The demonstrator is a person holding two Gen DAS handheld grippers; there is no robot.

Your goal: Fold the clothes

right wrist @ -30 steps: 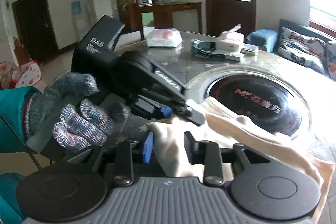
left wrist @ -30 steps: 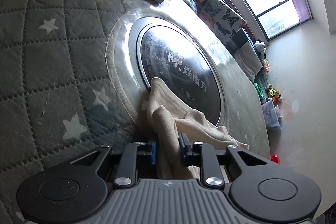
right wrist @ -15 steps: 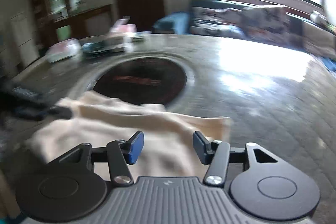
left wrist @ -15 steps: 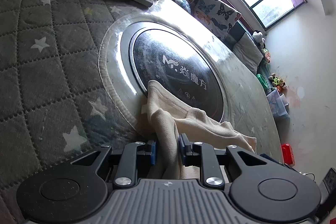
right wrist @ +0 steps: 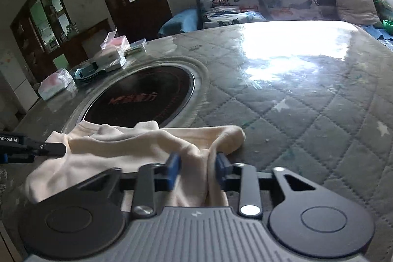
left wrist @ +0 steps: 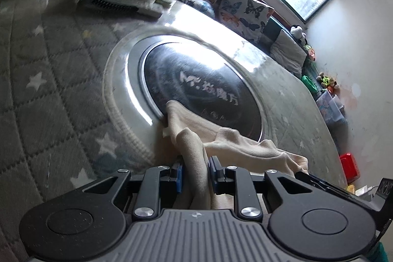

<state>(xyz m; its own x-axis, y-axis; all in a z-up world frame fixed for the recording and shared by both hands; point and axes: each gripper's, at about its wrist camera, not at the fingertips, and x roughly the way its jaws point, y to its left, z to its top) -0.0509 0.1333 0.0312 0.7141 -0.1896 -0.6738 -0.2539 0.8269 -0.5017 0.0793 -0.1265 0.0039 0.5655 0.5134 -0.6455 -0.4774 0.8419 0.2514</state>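
A soft, cream-coloured garment [right wrist: 137,146] lies rumpled on the table [right wrist: 307,100], its fleecy cloth bunched into rounded ridges beside the round black glass hob [right wrist: 140,100] set in a brushed metal ring. One edge of the cloth laps onto that ring in the left wrist view. The table wears a grey quilted cover stitched in diamonds with pale stars (a glossy clear sheet over it throws back the window light).

The left gripper [left wrist: 195,173] is clenched on a narrow upright fold of the garment, blue pads pressed against it on both sides. The right gripper [right wrist: 197,165] has just been closing, and its blue pads now pinch a gathered corner of the same cloth, which puckers between them. The left gripper's black fingers also show at the left edge of the right wrist view, touching the garment's far end.

At the table's far side sit boxy packets and a teal comb-like object [right wrist: 86,74], well apart from the garment.
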